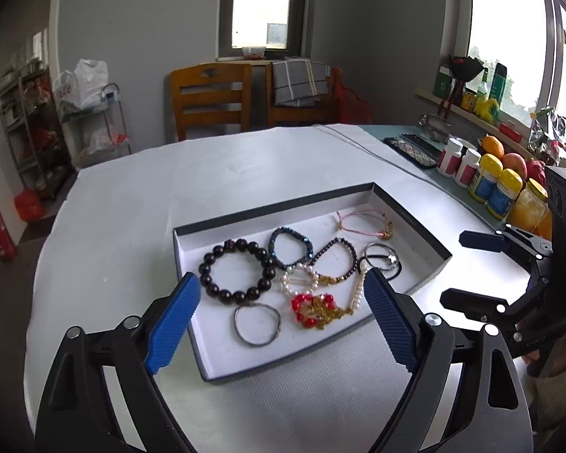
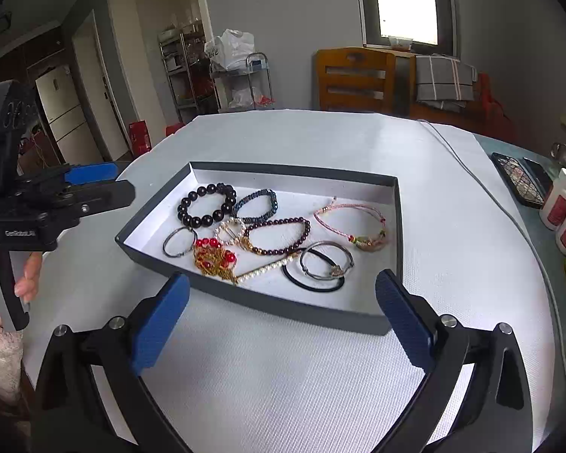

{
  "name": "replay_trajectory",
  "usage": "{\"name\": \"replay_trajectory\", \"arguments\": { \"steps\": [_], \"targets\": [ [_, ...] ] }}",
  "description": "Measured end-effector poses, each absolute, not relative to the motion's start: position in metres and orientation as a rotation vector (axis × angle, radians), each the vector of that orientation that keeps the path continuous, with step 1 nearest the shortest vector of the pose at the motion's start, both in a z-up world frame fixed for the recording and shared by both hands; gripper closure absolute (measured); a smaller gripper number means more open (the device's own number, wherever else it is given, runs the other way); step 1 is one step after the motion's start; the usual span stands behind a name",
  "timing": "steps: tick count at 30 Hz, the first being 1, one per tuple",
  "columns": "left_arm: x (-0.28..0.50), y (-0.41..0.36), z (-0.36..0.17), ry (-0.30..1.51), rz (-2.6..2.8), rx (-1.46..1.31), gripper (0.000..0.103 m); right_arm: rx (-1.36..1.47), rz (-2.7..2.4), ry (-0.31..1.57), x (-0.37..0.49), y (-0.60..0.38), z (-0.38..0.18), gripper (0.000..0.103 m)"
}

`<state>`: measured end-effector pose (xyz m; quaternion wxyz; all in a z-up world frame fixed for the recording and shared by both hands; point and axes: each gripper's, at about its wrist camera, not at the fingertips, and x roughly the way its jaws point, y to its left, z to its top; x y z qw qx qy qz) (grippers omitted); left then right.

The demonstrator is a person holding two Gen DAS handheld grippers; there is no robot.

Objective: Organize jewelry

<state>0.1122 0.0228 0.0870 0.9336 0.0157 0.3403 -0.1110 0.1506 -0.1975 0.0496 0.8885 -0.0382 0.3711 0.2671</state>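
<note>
1. with every piece lying loose inside it, the shallow grey box sits on the white-covered counter, its jewelry bunched toward the near-left half.
2. counted in the box: one black big-bead bracelet, one blue beaded bracelet, one dark purple bead bracelet, one small pearl bracelet, one pink cord bracelet, one red-and-gold beaded piece, one pearl bar clip, one plain metal ring, one thin metal bangle and one black hair tie beneath it; ten pieces in all.
3. the left tool hangs over the box's near end, jaws wide and nothing between them; the right tool hovers short of the near wall, equally wide and empty.
4. judged from this, the gathering step looks done and the sorting itself is not: several pieces overlap around the pearl bracelet.
5. the next move likely calls for one tool to drop onto a single piece and lift it clear without dragging its neighbours.
6. outward, on the counter's far right side, two white bottles and two yellow-capped bottles stand in a row.
</note>
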Motion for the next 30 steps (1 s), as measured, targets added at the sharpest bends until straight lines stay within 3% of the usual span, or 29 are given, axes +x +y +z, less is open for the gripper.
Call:
{"name": "replay_trajectory", "arguments": {
  "steps": [12, 30],
  "targets": [
    [0.072, 0.03, 0.033, 0.704, -0.075, -0.04, 0.008, -0.13, 0.382, 0.749, 0.136, -0.208, 0.021, 0.006],
    [0.084, 0.019, 0.019, 0.716, 0.031, 0.013, 0.005, -0.115, 0.292, 0.7, 0.141, -0.208, 0.017, 0.006]
  ]
}}
